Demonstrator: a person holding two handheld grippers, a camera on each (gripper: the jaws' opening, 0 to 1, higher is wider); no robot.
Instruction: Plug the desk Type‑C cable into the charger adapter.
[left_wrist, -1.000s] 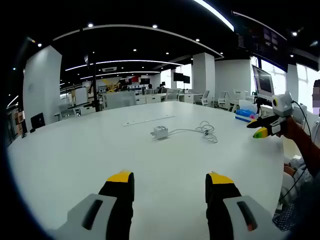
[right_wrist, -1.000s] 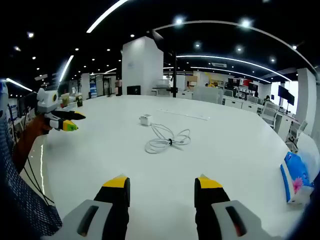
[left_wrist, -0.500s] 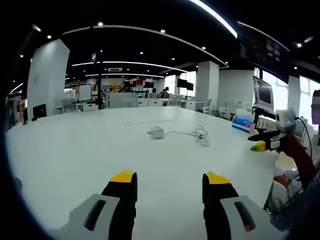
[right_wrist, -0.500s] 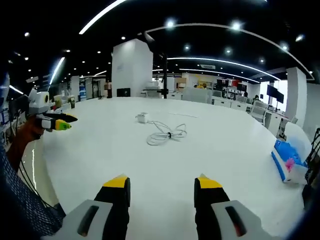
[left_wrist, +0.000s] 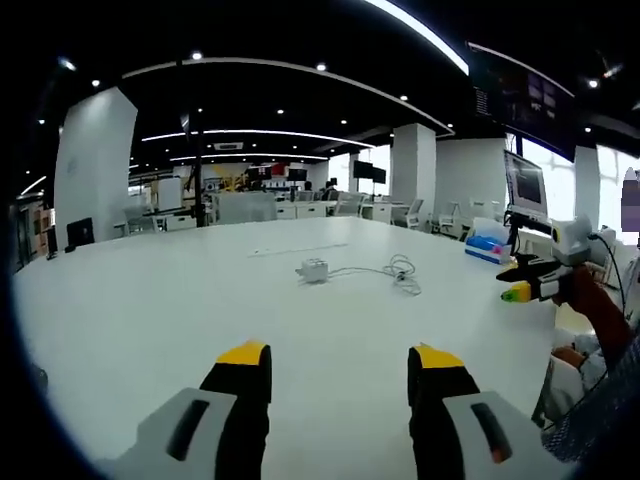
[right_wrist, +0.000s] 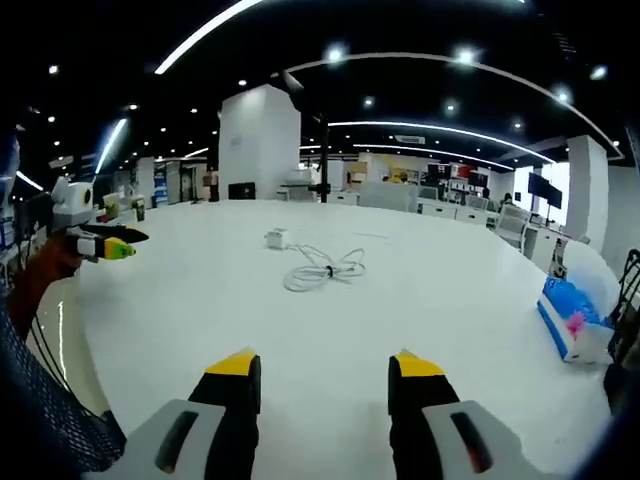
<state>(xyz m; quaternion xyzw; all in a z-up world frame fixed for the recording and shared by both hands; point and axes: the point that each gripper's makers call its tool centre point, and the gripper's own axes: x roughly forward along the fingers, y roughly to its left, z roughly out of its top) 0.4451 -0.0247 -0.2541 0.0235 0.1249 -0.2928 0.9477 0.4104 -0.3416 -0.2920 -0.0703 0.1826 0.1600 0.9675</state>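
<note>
The left tongs (left_wrist: 338, 360) are hovering released above the white surface (left_wrist: 150, 300), jaws standing well apart and grasping nothing. The right tongs (right_wrist: 322, 366) are likewise hanging released over the surface, also gripping nothing. Well ahead of both, the white charger adapter (left_wrist: 313, 269) is sitting on the surface, with the white Type-C cable (right_wrist: 322, 270) lying in a loose coil just beside it. A blue tissue pack (right_wrist: 567, 322) is resting near the surface's edge, well apart.
</note>
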